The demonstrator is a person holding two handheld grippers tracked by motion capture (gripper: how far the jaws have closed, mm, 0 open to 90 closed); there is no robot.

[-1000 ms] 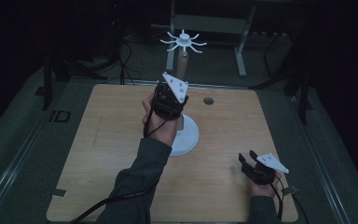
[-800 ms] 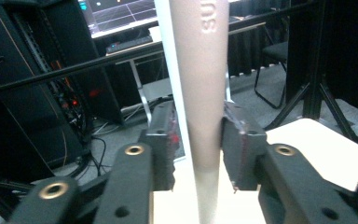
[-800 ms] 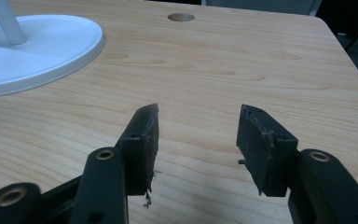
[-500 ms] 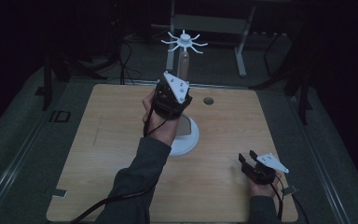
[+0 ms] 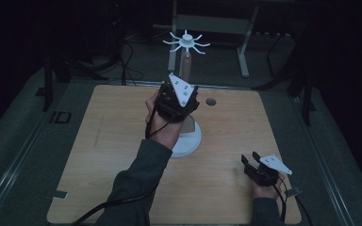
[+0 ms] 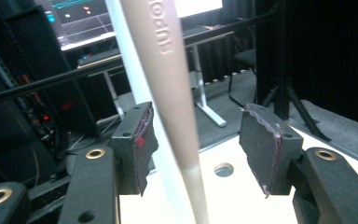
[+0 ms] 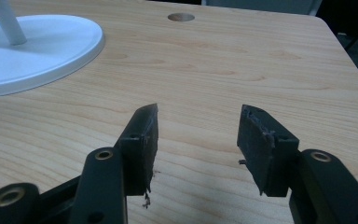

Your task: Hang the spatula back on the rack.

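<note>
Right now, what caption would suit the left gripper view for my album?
Left gripper, jaws just opened, straddling a hanging tan strap beside the white stand pole.

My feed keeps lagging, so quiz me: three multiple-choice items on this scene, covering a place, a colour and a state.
1. Where does the right gripper sit?
A. near the table's front right corner
B. over the stand's base
C. off the table's left edge

2. What colour is the stand's round base?
A. black
B. white
C. red

3. How do the left gripper's jaws stand around the tan strap?
A. clamped on it
B. open, pads clear of it
C. shut beside it

Answers: 1 A, the high view shows it there. 2 B, white on pale wood. 3 B, having just been opening, gaps show at both pads.
</note>
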